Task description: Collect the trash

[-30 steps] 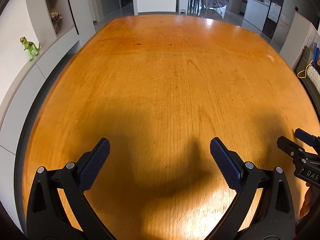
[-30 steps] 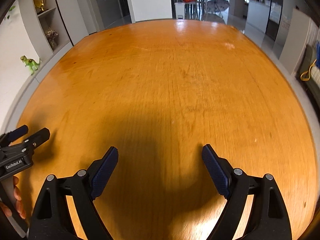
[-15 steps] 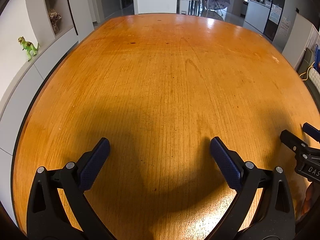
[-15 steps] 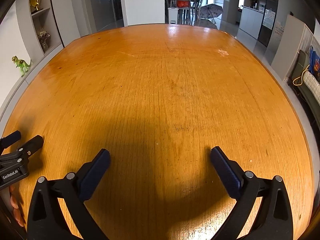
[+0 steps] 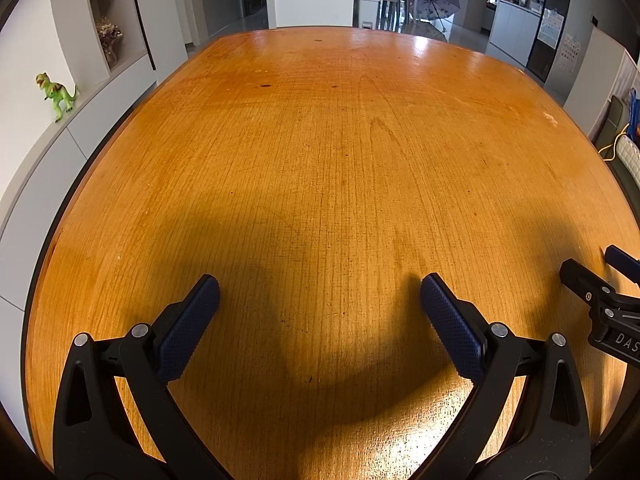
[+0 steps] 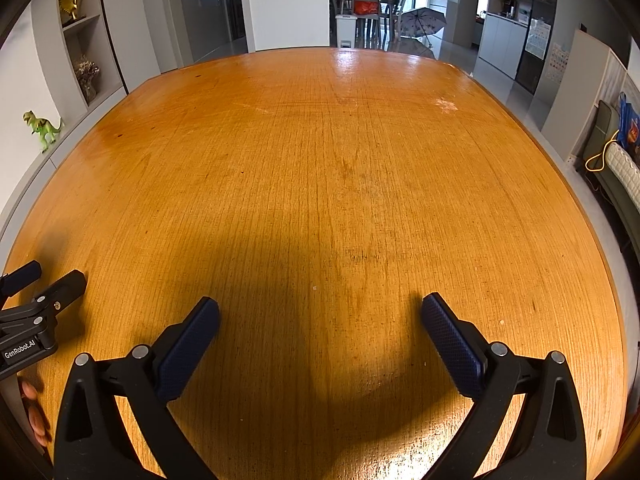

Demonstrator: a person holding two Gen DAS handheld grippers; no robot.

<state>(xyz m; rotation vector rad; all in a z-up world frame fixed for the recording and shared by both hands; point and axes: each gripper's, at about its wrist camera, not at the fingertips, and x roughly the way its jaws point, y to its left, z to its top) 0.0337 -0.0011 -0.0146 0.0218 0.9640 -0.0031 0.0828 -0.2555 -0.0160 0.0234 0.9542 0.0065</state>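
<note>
Here, left tool (image 5: 319, 292) and right tool (image 6: 320, 312) both released, above wooden table (image 5: 340, 152).

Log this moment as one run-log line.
left gripper: open, empty | right gripper: open, empty | wooden table: no trash in view | phase: idle
</note>
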